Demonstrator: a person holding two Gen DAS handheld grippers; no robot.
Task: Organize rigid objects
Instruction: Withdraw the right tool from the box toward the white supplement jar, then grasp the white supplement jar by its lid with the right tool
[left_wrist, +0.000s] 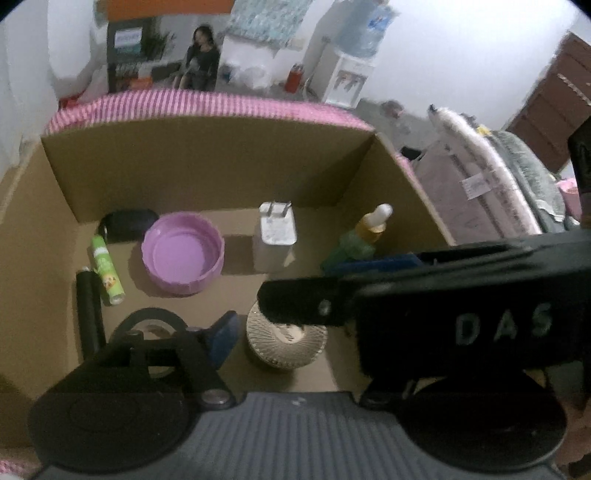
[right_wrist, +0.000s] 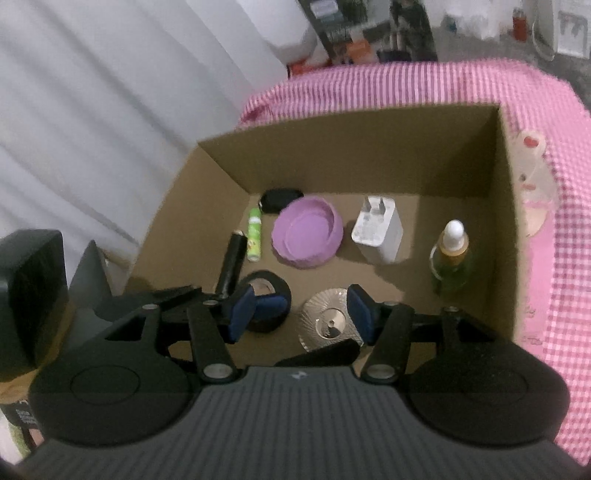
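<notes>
Since the ribbed round lid (right_wrist: 330, 323) lies flat on the floor of the cardboard box (right_wrist: 351, 155), low and centre in the right wrist view, the right gripper (right_wrist: 301, 314) should settle lower and centre before closing, so its pads meet the rim squarely (the tape roll (right_wrist: 266, 295) sits just left). Its jaws stand apart, holding nothing, angled steeply down. The left gripper (left_wrist: 236, 332) also tilts down, jaws parted and empty.

Both views are dim and soft with a bluish cast; the brightest areas are the washed-out walls along the top. Objects throw soft shadows toward the lower right. Fisheye bending curves the edges, corners go black
</notes>
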